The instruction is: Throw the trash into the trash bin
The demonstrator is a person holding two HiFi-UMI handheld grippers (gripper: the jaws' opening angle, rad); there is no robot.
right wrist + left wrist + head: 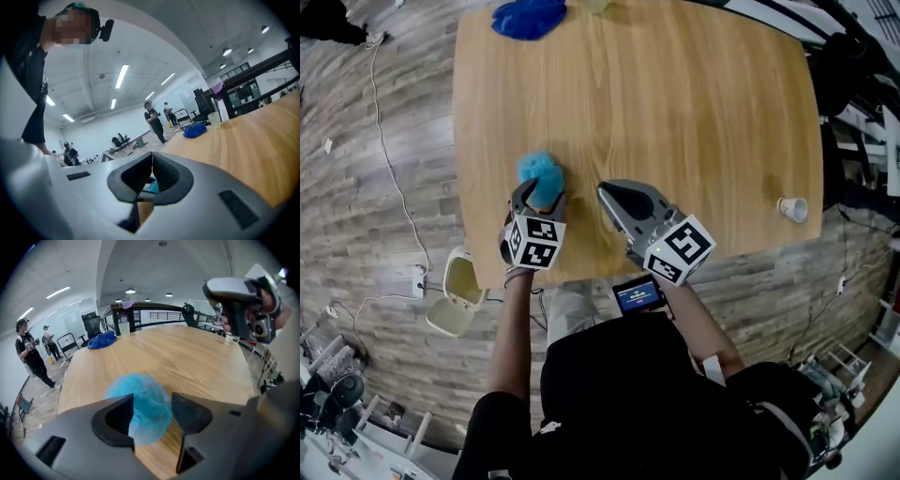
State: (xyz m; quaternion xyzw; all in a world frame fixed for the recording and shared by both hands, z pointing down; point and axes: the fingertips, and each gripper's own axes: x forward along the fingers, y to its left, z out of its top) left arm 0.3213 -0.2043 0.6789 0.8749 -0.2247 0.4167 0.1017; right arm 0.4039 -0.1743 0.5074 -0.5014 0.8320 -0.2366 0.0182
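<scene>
A crumpled light-blue ball of trash (540, 171) lies on the wooden table (675, 103) near its front edge. My left gripper (538, 197) points down at it. In the left gripper view the blue ball (143, 397) sits between the open jaws of the left gripper (152, 412); it reaches the left pad, and a gap shows at the right pad. My right gripper (607, 194) hovers just right of it, jaws shut and empty, and shows in the left gripper view as the right gripper (211, 289). The trash bin (457, 292) stands open on the floor, left of the table.
A blue cloth heap (528, 17) lies at the table's far edge, and a small paper cup (791, 208) lies on its side near the right edge. Cables run across the floor at left. People stand in the background (29, 355).
</scene>
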